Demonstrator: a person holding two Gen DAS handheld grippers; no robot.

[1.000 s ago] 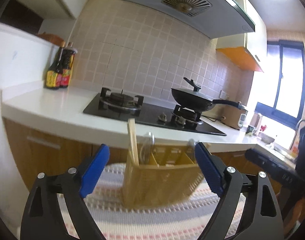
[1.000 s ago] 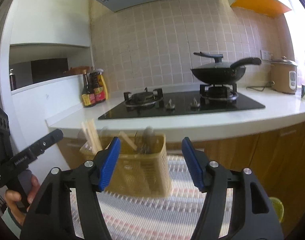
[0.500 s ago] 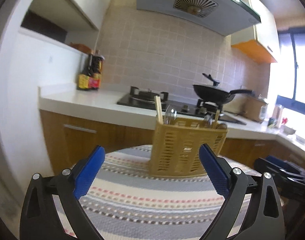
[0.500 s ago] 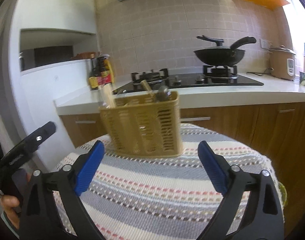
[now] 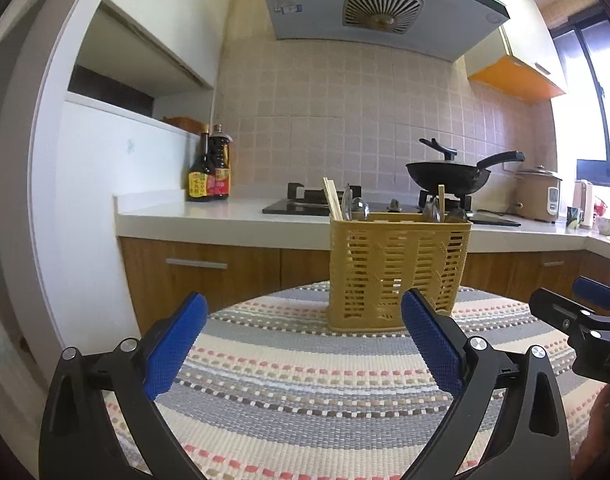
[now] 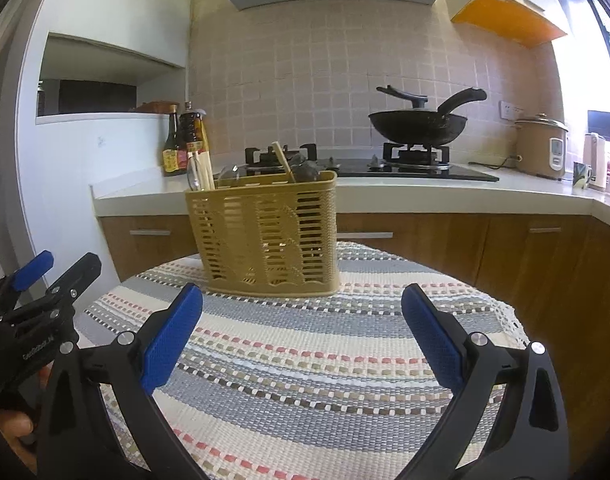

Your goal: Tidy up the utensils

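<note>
A yellow slotted utensil basket [image 5: 399, 272] stands upright at the far edge of a round table with a striped woven cloth [image 5: 305, 380]. It holds wooden chopsticks [image 5: 332, 204] and metal spoons [image 5: 355, 208]. It also shows in the right wrist view [image 6: 267, 236], with chopsticks [image 6: 203, 174] at its left end. My left gripper [image 5: 301, 344] is open and empty, well short of the basket. My right gripper [image 6: 301, 340] is open and empty, also short of it. Each gripper shows at the edge of the other's view.
Behind the table runs a white counter [image 5: 209, 212] with wooden cabinets, a gas hob, a black wok [image 5: 451, 174], sauce bottles [image 5: 209, 176] and a rice cooker [image 5: 539, 194]. A white wall stands at the left.
Both grippers have drawn back from the basket and lowered; the basket now looks smaller and farther. The right gripper's jaws have opened wider. More of the striped cloth shows.
</note>
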